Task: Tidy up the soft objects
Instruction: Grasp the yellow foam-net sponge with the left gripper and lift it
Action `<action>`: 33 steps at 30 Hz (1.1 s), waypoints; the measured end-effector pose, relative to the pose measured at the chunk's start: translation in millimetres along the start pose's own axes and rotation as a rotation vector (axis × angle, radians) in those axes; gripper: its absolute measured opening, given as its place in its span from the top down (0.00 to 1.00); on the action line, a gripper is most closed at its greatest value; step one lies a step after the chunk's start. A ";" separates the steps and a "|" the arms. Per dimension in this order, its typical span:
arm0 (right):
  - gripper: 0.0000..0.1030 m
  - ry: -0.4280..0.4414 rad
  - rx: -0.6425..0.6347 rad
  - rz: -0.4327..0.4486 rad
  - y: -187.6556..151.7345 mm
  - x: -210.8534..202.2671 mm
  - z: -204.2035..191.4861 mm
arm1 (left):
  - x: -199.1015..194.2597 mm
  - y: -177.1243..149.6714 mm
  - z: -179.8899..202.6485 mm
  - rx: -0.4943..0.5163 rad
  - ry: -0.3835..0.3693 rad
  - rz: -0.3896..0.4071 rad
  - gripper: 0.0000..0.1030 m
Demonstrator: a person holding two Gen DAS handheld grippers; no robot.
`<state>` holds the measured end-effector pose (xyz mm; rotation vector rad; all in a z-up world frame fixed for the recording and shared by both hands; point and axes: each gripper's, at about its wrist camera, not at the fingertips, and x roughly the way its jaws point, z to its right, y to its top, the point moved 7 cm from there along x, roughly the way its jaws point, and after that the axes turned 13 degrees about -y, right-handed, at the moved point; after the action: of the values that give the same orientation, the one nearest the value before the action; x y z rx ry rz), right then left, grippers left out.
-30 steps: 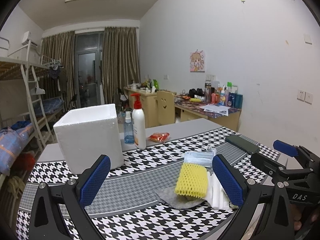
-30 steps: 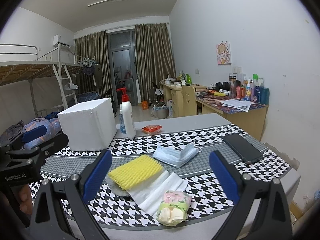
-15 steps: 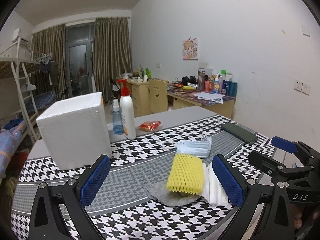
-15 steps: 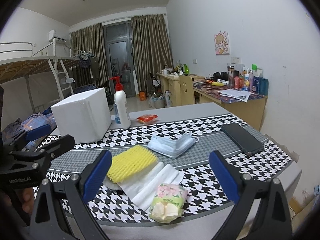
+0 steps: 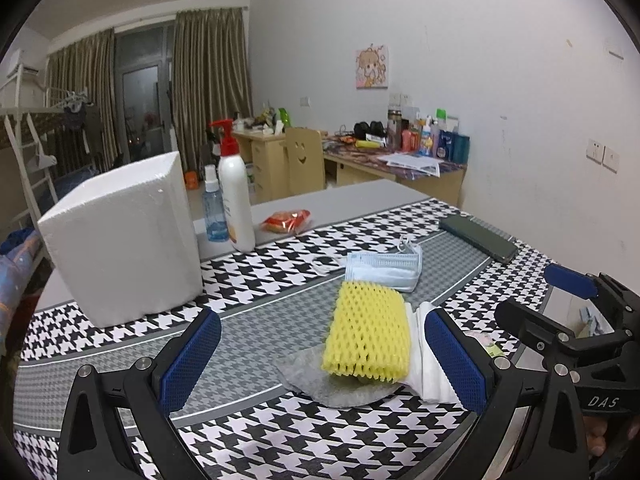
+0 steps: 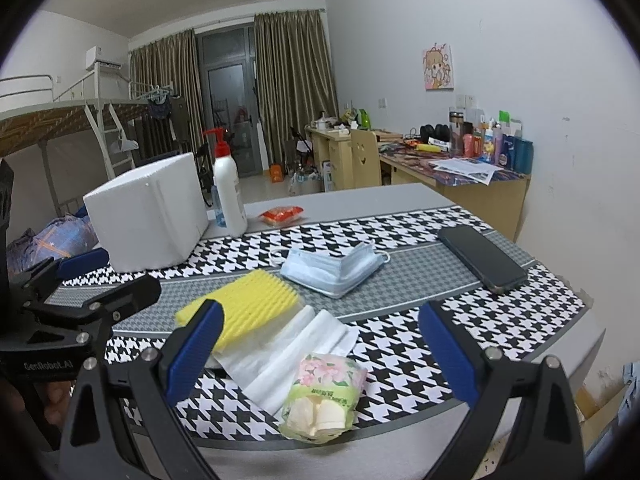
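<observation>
A yellow foam net (image 5: 368,334) lies flat near the table's front edge, resting on a grey cloth (image 5: 320,380) and overlapping white foam sheets (image 6: 280,354) on its right. Just beyond it lies a folded pale-blue mask (image 6: 332,270), ear loops showing. Nearest the edge, right of the sheets, sits a tissue pack (image 6: 324,396) in green flowered wrap. A white foam box (image 5: 120,236) stands upright at far left.

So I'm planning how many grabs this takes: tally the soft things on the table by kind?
Yellow foam net: 1
Face mask: 1
White foam sheet: 1
Grey cloth: 1
Tissue pack: 1
Total: 5
</observation>
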<state>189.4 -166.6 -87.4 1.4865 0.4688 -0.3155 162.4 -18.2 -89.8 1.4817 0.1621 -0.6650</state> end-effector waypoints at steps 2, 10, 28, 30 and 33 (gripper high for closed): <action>0.03 -0.004 -0.002 -0.012 -2.4 3.8 0.5 | 6.4 -0.9 0.2 -0.001 -0.009 -0.014 0.01; 0.03 -0.010 0.007 -0.057 -10.5 19.0 5.3 | 27.5 -8.2 -0.1 -0.015 -0.040 -0.075 0.07; 0.03 0.003 -0.003 -0.114 -20.9 43.6 3.4 | 61.9 -26.5 1.8 -0.029 -0.096 -0.208 0.36; 0.03 0.003 -0.005 -0.117 -21.9 44.8 2.4 | 62.5 -27.5 2.5 -0.027 -0.099 -0.211 0.43; 0.03 0.001 -0.006 -0.123 -23.2 46.8 2.2 | 64.3 -29.8 4.3 -0.013 -0.101 -0.222 0.58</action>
<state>219.2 -166.6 -130.2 1.4553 0.5629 -0.4106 198.5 -40.8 -146.7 1.4263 0.2546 -0.9141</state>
